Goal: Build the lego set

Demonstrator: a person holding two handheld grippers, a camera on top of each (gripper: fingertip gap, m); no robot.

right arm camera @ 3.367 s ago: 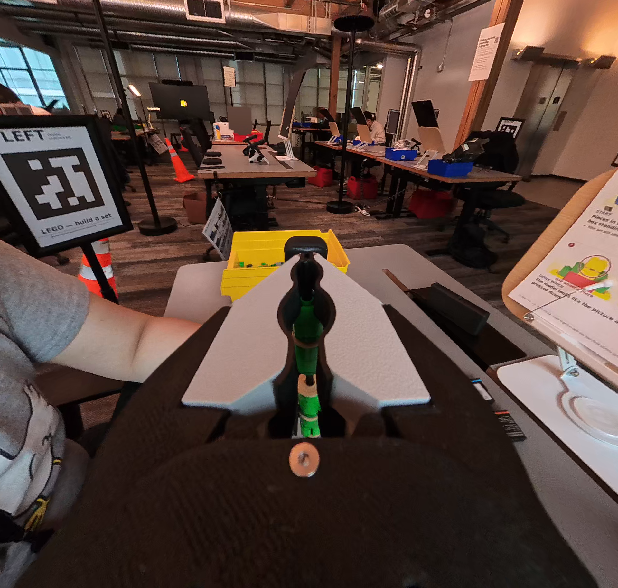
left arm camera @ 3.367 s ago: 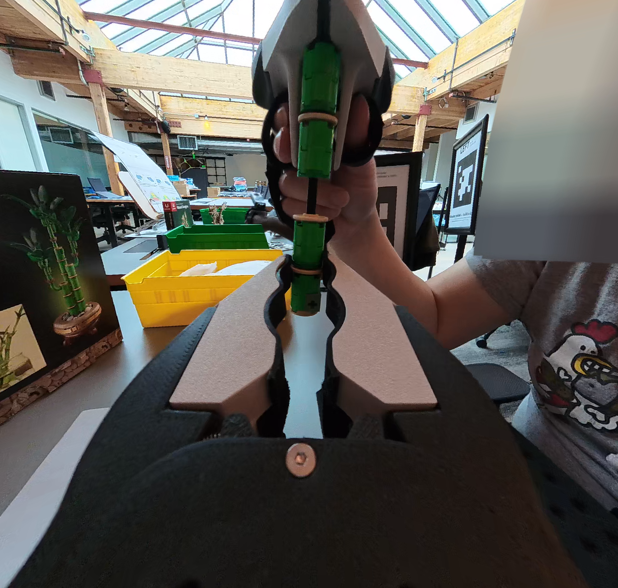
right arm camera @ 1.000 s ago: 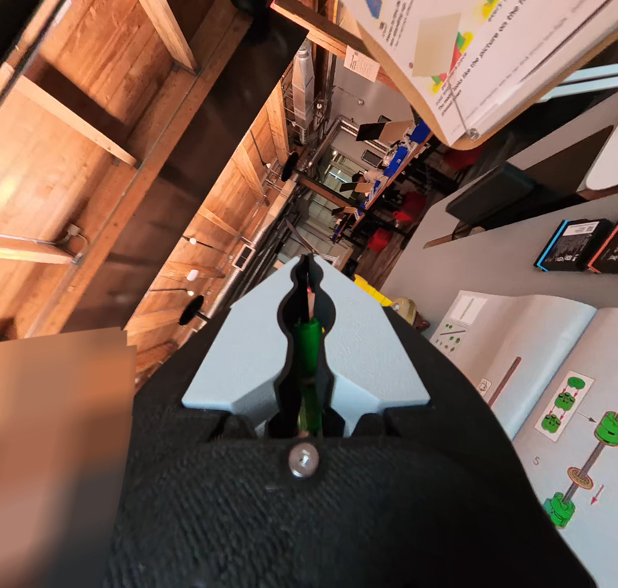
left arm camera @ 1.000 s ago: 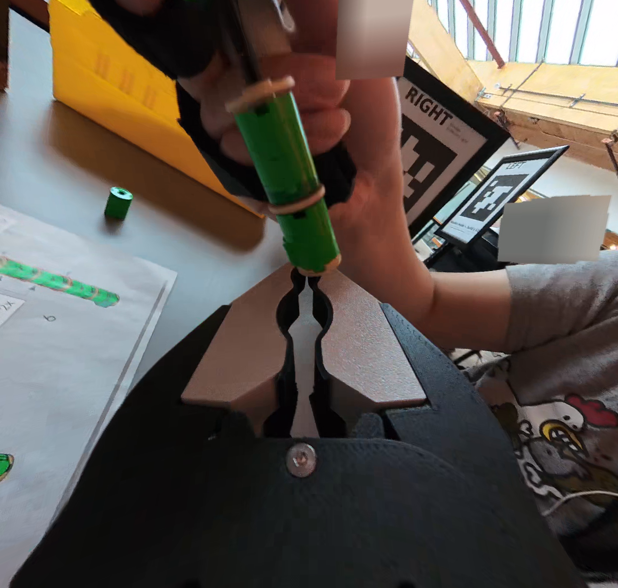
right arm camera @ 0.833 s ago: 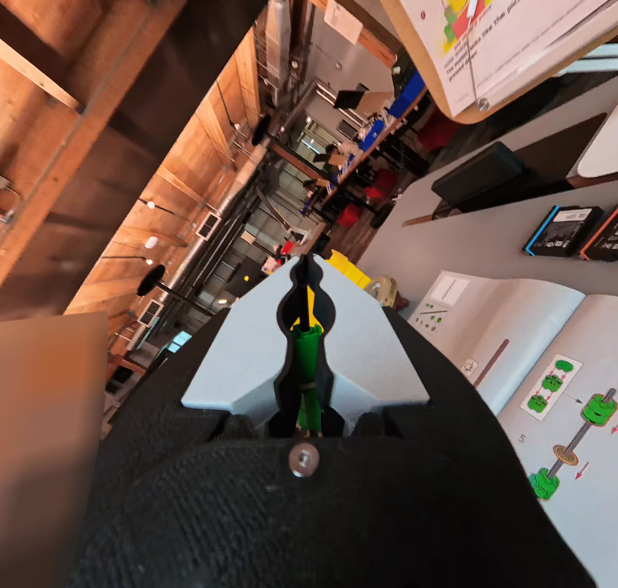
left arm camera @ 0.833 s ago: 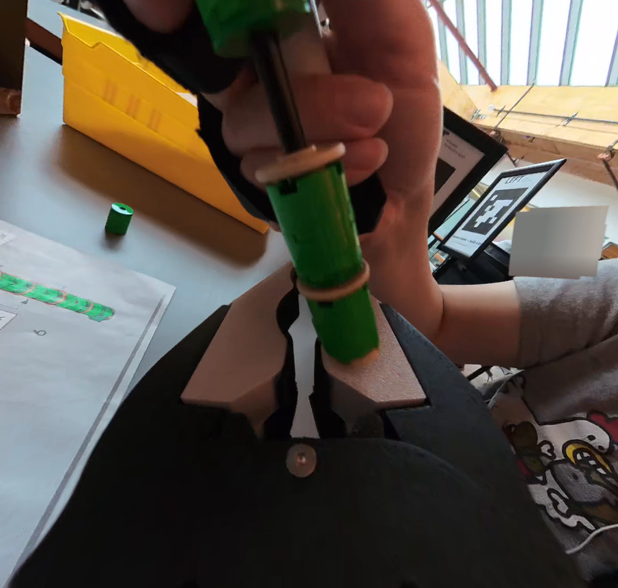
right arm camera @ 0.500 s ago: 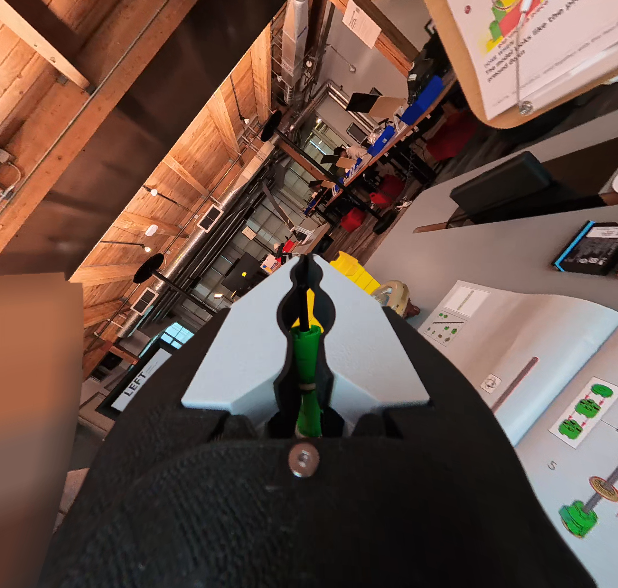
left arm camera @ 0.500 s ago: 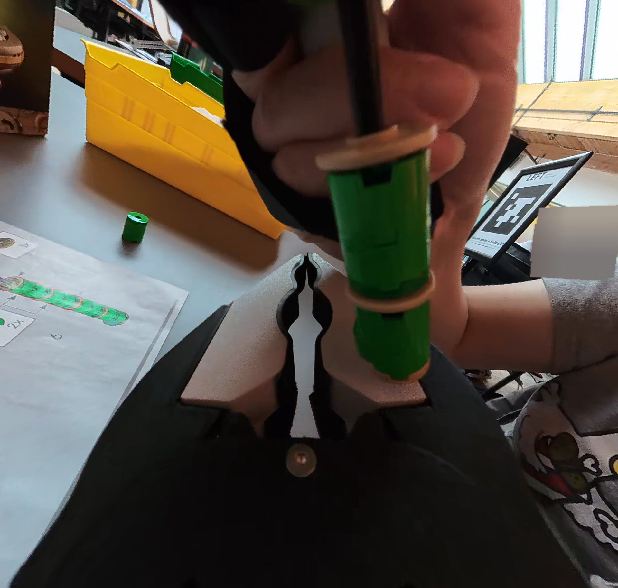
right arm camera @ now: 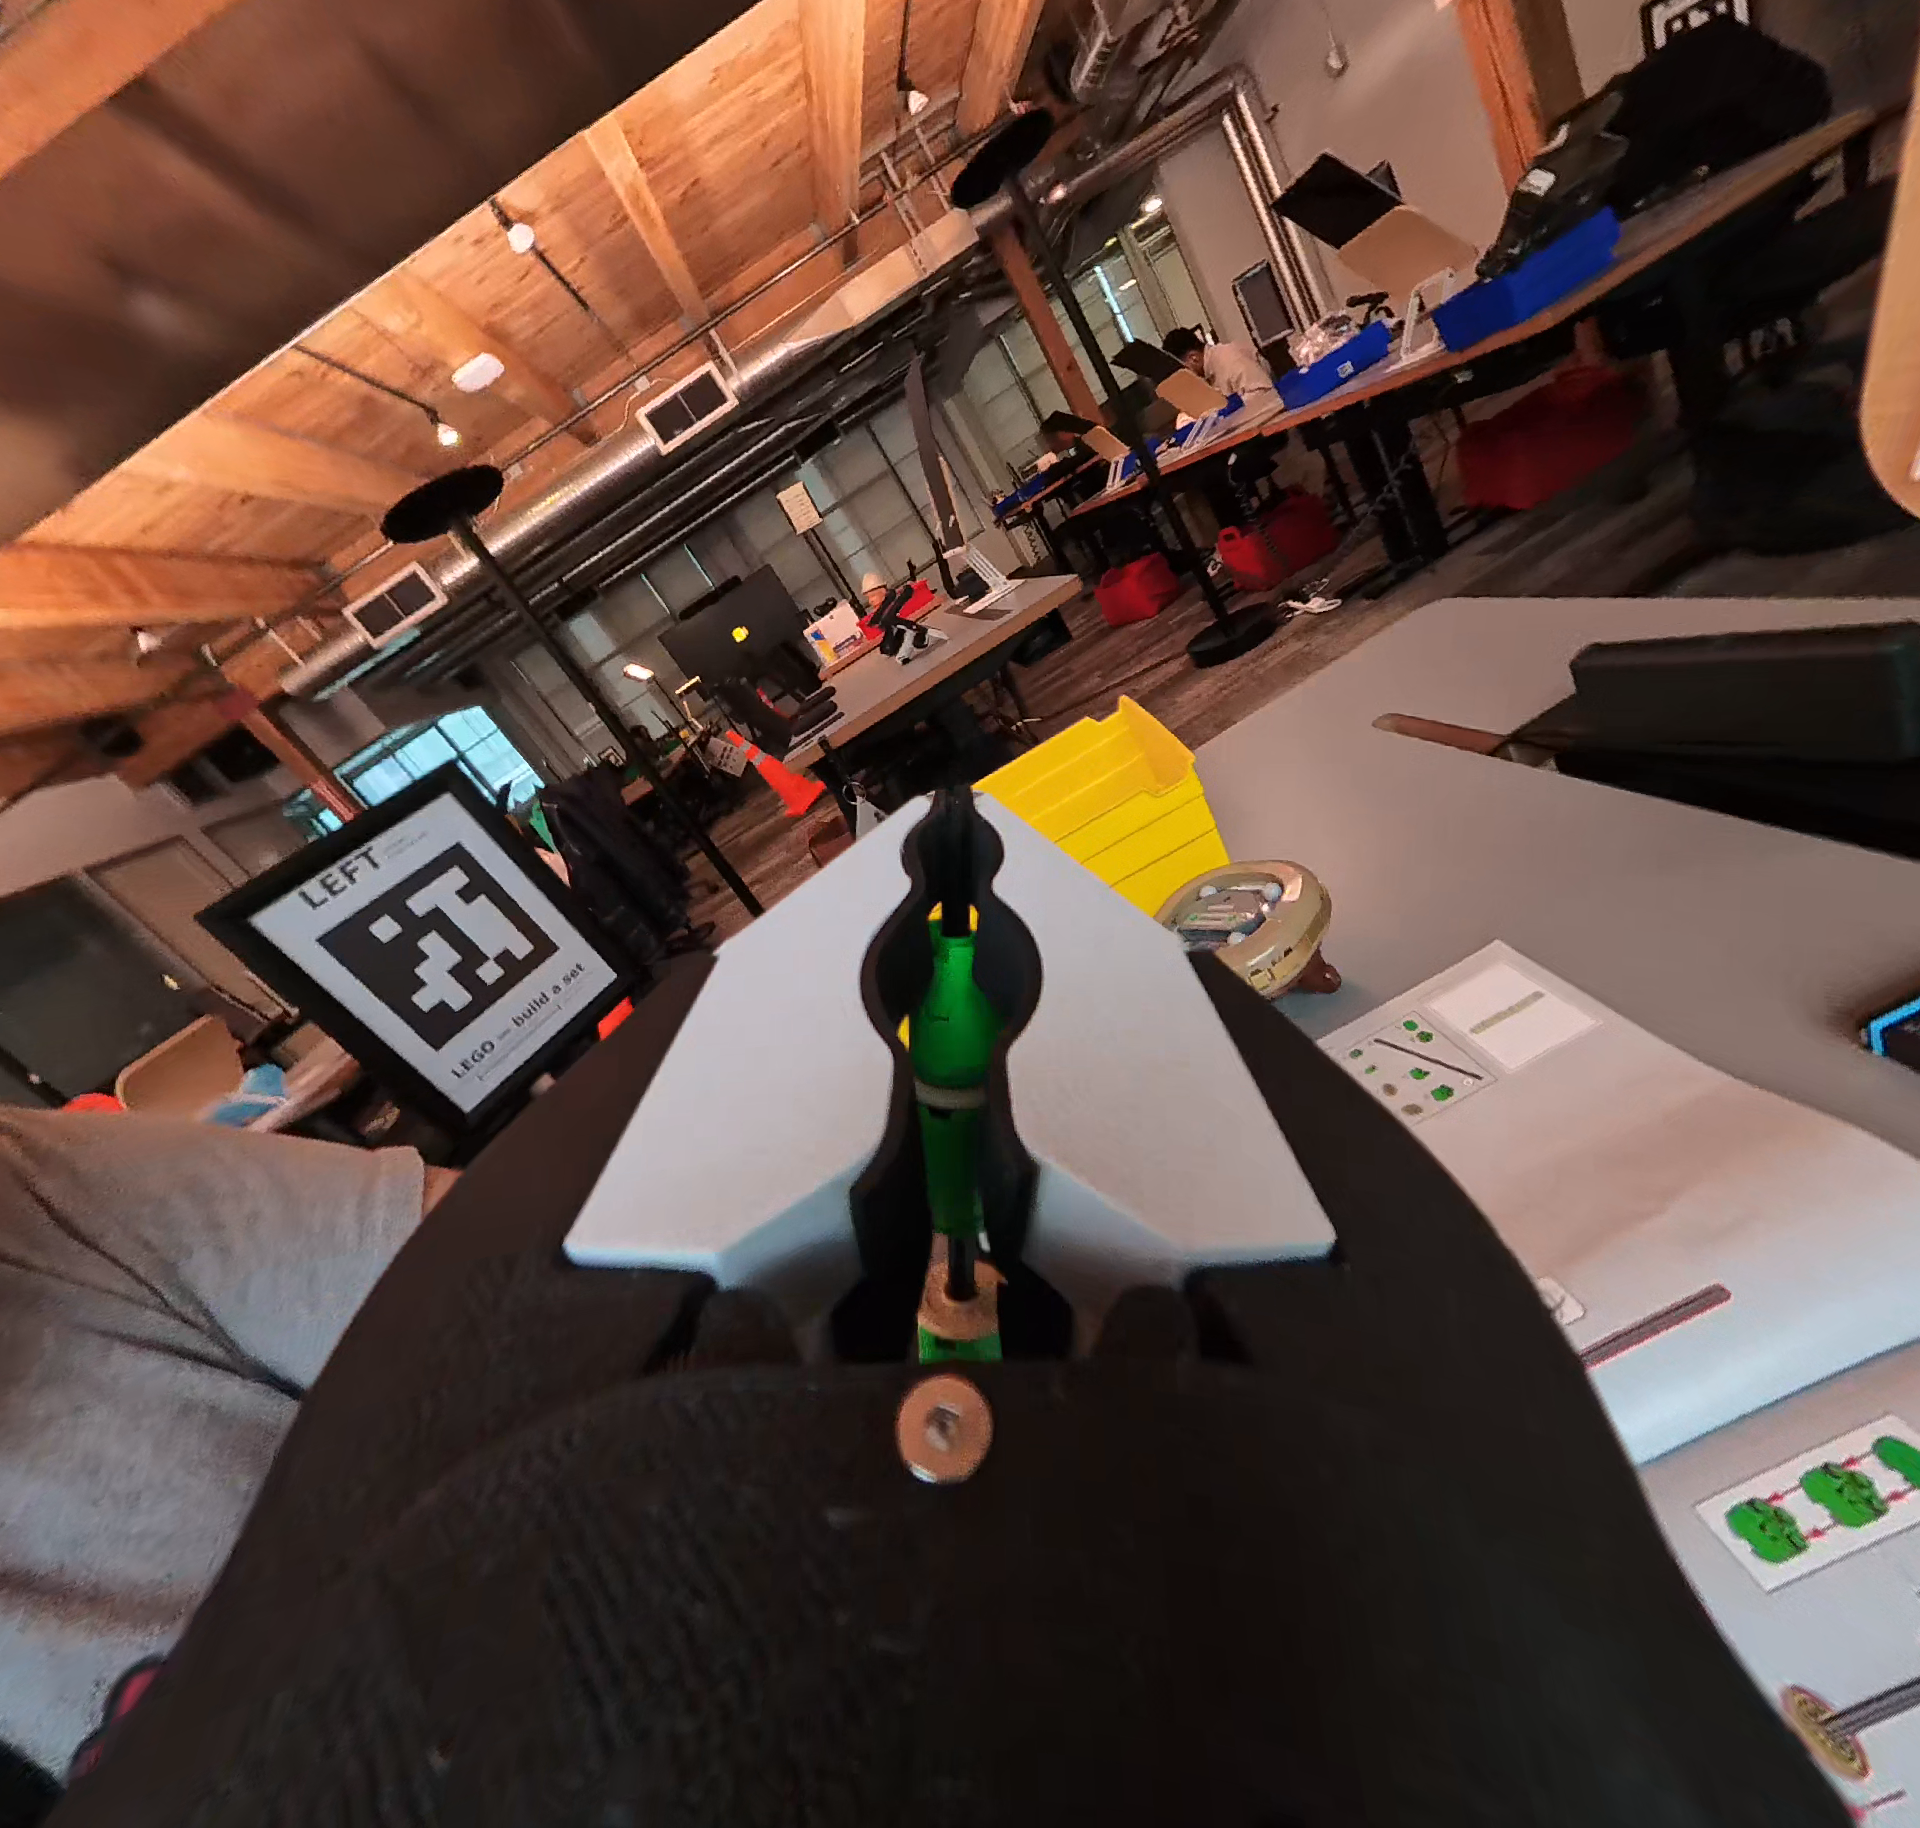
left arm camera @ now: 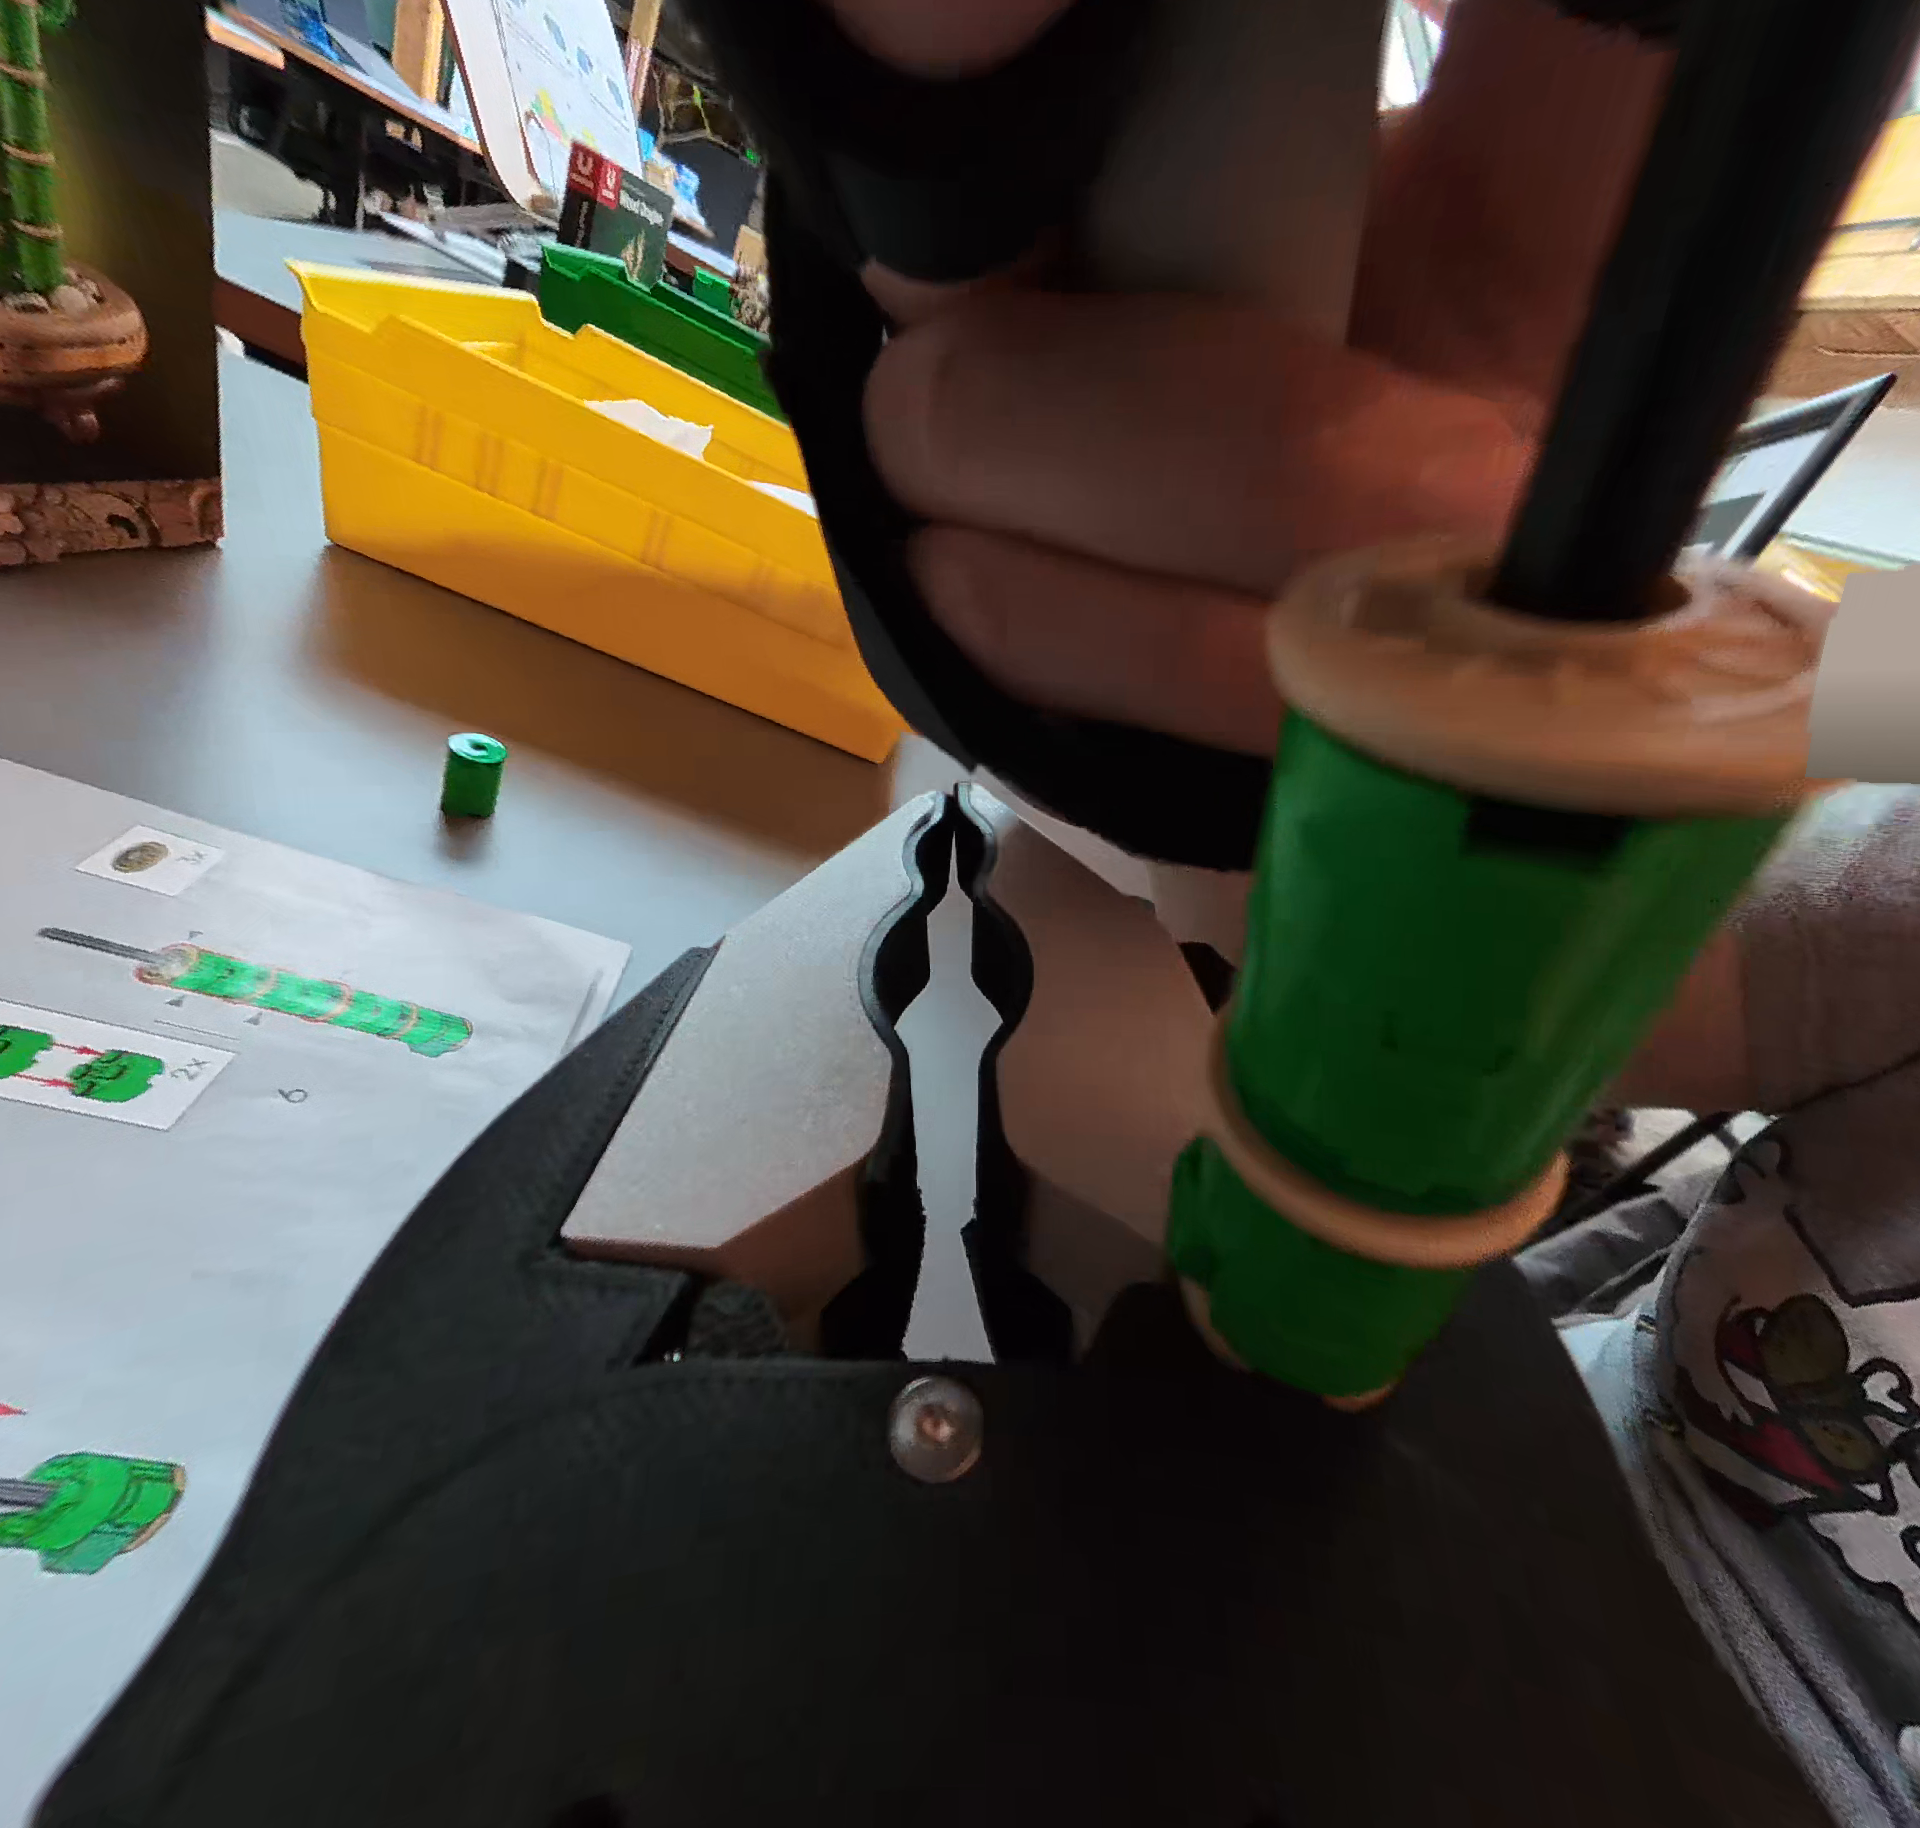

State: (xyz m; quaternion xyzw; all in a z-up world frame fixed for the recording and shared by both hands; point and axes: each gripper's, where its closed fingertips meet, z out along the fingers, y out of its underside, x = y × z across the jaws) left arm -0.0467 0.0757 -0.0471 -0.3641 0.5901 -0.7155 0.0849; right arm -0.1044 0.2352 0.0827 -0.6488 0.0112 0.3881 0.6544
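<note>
- Right claw [right arm camera: 954, 947] clamped tight on green bamboo stalk [right arm camera: 951, 1035].
- Left claw [left arm camera: 954, 822] pinched closed, empty; stalk's end crosses its right finger.
- Loose green piece [left arm camera: 473, 776] on worktop [left arm camera: 260, 698].

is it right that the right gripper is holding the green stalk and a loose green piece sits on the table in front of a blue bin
Not quite: the bin is yellow, not blue, as the left wrist view shows. The rest holds: the loose green piece sits on the table in front of it, and the right gripper is shut on the green stalk.
</note>
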